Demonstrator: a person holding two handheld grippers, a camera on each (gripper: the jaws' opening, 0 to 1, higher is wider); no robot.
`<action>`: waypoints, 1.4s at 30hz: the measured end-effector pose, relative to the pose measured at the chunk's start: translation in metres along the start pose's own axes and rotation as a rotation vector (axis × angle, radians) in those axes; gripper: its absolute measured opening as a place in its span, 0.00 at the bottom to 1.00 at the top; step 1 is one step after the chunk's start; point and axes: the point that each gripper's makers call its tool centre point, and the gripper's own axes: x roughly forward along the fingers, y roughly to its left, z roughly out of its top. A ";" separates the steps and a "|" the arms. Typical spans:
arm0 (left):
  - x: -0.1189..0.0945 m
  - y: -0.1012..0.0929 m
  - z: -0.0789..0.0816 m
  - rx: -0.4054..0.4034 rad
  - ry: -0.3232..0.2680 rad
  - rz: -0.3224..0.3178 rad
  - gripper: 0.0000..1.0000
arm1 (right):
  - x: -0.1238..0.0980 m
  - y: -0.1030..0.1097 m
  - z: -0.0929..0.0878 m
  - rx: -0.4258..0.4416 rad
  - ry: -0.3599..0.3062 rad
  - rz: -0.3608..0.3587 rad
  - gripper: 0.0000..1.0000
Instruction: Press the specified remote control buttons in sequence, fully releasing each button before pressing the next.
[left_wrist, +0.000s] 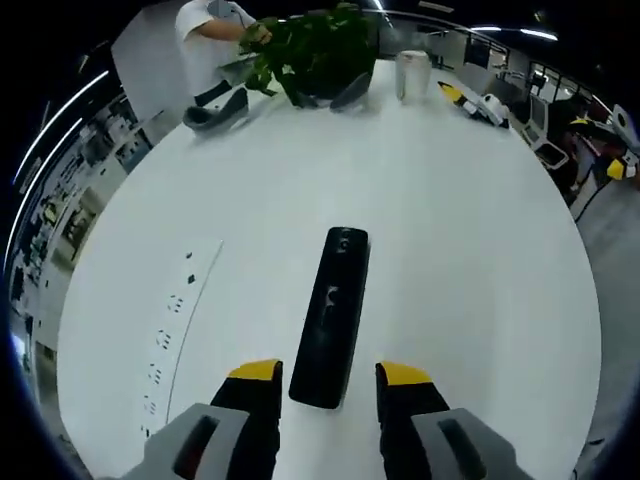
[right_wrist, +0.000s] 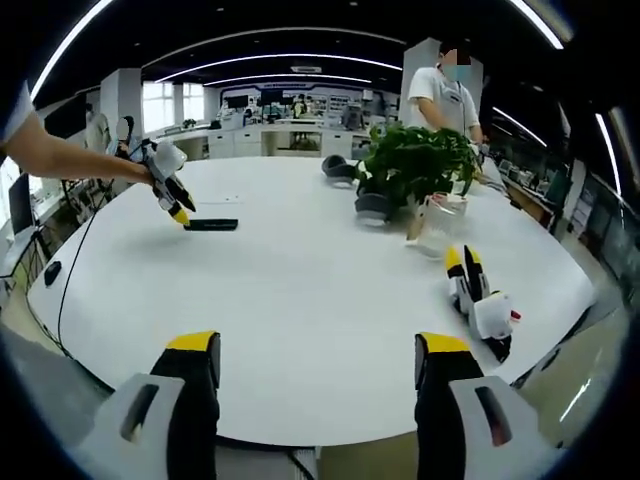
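On the white round table (left_wrist: 470, 260), the black remote control (left_wrist: 333, 315) lies flat, and it serves here as the landmark. In the left gripper view, your left gripper (left_wrist: 329, 385) sits at the remote's near end, its yellow-tipped jaws spread wide, one on either side of that end; whether they touch the casing cannot be told. Nothing is held between them. To the left of the remote, flush in the tabletop, runs a strip of power sockets (left_wrist: 170, 325). Well beyond the remote's far end stands a leafy potted plant (left_wrist: 315, 50), with a white cup (left_wrist: 412, 72) to its right and dark headsets (left_wrist: 218, 110) to its left. A person in a white shirt (left_wrist: 205, 35) stands behind the plant.

In the right gripper view, the remote control (right_wrist: 212, 224) appears small and far off, across the table (right_wrist: 300, 300) from your right gripper (right_wrist: 315, 365). The left gripper (right_wrist: 168, 195), held by your hand (right_wrist: 140, 170), tips down at the remote's left end. Your right gripper hangs near the table's edge, well apart from the remote, jaws wide and empty. A spare yellow-and-white gripper (right_wrist: 478, 300) rests on the table, far to the right of the remote, near the plant (right_wrist: 415, 165) and cup (right_wrist: 440, 225).
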 end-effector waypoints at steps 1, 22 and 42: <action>0.002 0.001 -0.001 -0.005 0.005 -0.007 0.35 | 0.000 0.000 0.000 0.000 -0.001 0.002 0.82; 0.016 0.002 -0.017 0.046 0.130 -0.072 0.25 | 0.002 -0.001 -0.004 -0.011 0.023 -0.001 0.81; 0.012 -0.007 -0.020 0.043 0.137 -0.079 0.22 | 0.001 -0.002 0.000 -0.014 0.000 -0.006 0.81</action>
